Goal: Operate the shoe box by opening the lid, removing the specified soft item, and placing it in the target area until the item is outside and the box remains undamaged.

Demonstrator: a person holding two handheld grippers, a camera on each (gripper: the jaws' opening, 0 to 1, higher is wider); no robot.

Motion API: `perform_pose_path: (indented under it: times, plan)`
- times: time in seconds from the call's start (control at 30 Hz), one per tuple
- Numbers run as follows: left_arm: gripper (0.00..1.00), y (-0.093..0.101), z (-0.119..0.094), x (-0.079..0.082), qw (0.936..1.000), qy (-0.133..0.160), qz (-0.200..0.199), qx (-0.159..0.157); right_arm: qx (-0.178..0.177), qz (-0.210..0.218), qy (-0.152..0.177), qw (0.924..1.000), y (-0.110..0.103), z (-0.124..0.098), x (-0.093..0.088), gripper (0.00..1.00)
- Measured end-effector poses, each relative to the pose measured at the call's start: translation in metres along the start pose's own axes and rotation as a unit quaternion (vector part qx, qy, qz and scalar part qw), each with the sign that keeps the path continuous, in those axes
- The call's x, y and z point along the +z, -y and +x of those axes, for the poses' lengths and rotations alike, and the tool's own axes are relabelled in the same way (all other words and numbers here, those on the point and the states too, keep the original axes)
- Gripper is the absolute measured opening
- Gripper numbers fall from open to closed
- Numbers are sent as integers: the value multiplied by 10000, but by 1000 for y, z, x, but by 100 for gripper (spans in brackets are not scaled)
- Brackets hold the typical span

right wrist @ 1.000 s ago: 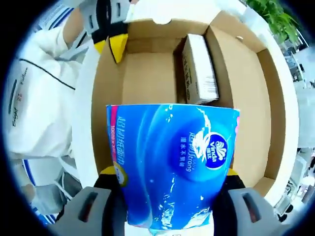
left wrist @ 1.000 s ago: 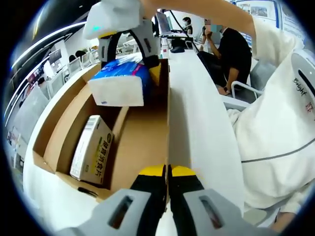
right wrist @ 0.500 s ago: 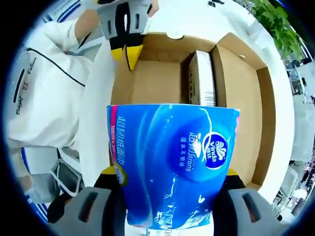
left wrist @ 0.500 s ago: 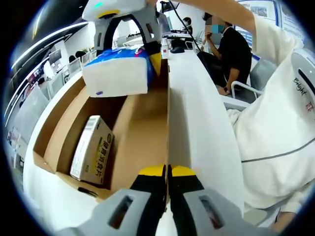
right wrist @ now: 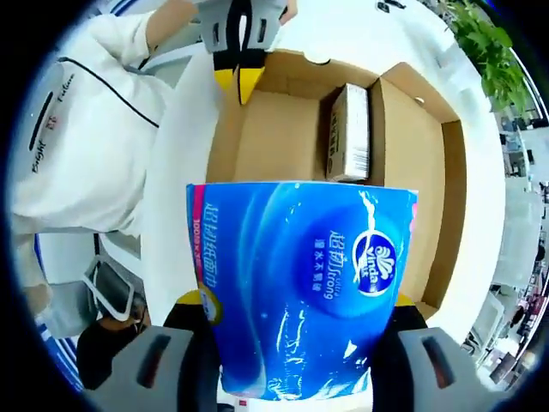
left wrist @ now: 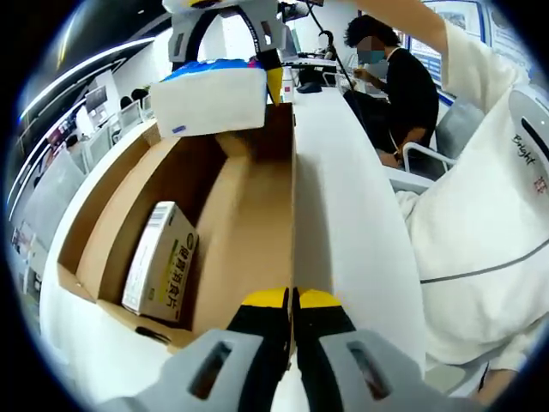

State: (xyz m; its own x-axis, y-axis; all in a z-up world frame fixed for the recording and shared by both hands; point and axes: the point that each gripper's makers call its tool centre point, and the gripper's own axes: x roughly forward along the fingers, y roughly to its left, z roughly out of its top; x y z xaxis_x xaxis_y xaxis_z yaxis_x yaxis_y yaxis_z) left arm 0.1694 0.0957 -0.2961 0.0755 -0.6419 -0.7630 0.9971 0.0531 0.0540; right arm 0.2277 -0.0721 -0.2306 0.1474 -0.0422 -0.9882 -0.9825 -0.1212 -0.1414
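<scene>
The open cardboard shoe box (left wrist: pixel 244 232) (right wrist: pixel 266 146) lies on a white table, its lid standing up as a wall. My left gripper (left wrist: pixel 292 300) is shut on the edge of that lid; it shows in the right gripper view (right wrist: pixel 238 75) at the box's far end. My right gripper (right wrist: pixel 300 309) is shut on a blue tissue pack (right wrist: pixel 300 287). In the left gripper view the right gripper (left wrist: pixel 227 34) holds the tissue pack (left wrist: pixel 210 99) well above the box's far end. A small white carton (left wrist: pixel 160 260) (right wrist: pixel 347 133) lies inside the box.
The white table (left wrist: pixel 343 206) runs along the box. A person in a white jacket (left wrist: pixel 480 215) is close on the right. Another person in black (left wrist: pixel 403 81) sits at the table's far end. A green plant (right wrist: pixel 485 34) and a chair (right wrist: pixel 107 287) stand nearby.
My right gripper has lifted the tissue pack up out of the box; the box looks smaller and farther below it. My left gripper has stayed shut on the lid.
</scene>
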Motion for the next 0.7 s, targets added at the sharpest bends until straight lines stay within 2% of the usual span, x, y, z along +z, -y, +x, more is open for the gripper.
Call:
perform_pose_path:
  times: [0.2,0.37,0.4,0.5,0.6,0.7]
  plan:
    - [1,0,0,0,10000,1,-2,-6,-117,-116,97,9998,0,-9,-8,69]
    - [1,0,1,0,10000,-4,-3,2,-187,-176,36,9997,1,-9,-17,69]
    - [1,0,1,0,10000,-5,-4,4,-168,-35,-65,9998,2,-9,-31,69]
    - [1,1,1,0,10000,4,-1,5,-274,127,-54,9995,6,-18,-44,69]
    - [1,0,1,0,10000,-5,-4,-3,-373,253,106,9989,8,-27,-56,69]
    - [1,0,1,0,10000,-14,-6,-8,-504,160,235,9983,11,-37,-61,69]
